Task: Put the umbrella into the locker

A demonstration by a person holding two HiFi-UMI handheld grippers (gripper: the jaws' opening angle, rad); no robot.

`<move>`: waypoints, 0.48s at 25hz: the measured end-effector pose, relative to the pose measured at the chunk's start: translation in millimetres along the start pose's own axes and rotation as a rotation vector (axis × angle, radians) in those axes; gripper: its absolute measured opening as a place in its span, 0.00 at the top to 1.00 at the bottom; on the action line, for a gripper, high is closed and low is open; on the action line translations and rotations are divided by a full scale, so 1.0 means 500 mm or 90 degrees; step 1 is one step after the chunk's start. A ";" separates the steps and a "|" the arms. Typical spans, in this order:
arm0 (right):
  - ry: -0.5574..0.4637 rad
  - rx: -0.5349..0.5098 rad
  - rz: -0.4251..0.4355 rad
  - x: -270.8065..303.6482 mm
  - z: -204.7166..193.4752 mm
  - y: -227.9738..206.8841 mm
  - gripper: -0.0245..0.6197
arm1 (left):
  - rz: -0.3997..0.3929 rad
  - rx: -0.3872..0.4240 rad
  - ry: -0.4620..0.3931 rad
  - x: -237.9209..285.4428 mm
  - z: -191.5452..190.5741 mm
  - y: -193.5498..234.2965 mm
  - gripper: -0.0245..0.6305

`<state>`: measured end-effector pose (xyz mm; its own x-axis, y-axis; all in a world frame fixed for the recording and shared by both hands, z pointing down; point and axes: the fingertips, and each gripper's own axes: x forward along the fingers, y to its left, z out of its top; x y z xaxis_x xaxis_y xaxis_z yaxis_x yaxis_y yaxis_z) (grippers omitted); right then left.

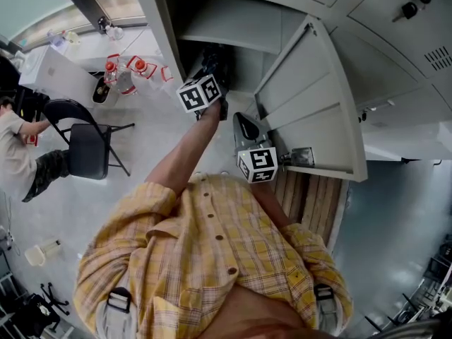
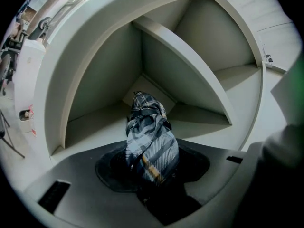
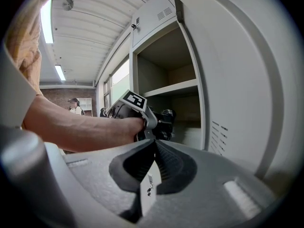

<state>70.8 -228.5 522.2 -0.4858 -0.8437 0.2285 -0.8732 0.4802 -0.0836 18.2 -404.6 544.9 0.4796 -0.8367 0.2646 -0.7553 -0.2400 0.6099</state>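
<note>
A folded blue plaid umbrella (image 2: 151,144) sticks out from my left gripper (image 2: 153,177), whose jaws are shut on it. Its tip points into the open grey locker compartment (image 2: 102,122), below a shelf (image 2: 190,65). In the head view the left gripper (image 1: 214,66) reaches into the locker opening (image 1: 219,27). My right gripper (image 1: 247,129) holds the open locker door (image 1: 311,97). Its jaws (image 3: 153,151) are shut on the door's thin edge (image 3: 148,189). The right gripper view also shows the left gripper (image 3: 142,120) with the dark umbrella (image 3: 166,120) at the compartment mouth.
A black folding chair (image 1: 88,147) and a seated person (image 1: 21,154) are on the left. Red-capped bottles (image 1: 127,73) stand on a white table behind. A slatted wooden bench (image 1: 311,200) lies below the door. Neighbouring locker doors (image 1: 395,41) are closed.
</note>
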 end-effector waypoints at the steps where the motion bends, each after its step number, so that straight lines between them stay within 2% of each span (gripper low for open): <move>1: 0.001 0.001 -0.001 0.000 -0.001 -0.002 0.97 | 0.001 0.000 0.001 0.003 -0.001 0.000 0.69; 6: 0.003 0.001 -0.002 0.000 -0.002 -0.006 0.97 | 0.004 -0.005 0.006 0.025 -0.001 0.000 0.69; 12: 0.002 -0.005 0.008 0.004 -0.001 0.001 0.96 | 0.010 -0.053 0.017 0.045 -0.002 0.006 0.69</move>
<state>69.5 -229.9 523.1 -0.4972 -0.8363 0.2311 -0.8663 0.4934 -0.0784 27.3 -423.5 553.4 0.4802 -0.8264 0.2941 -0.7241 -0.1842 0.6647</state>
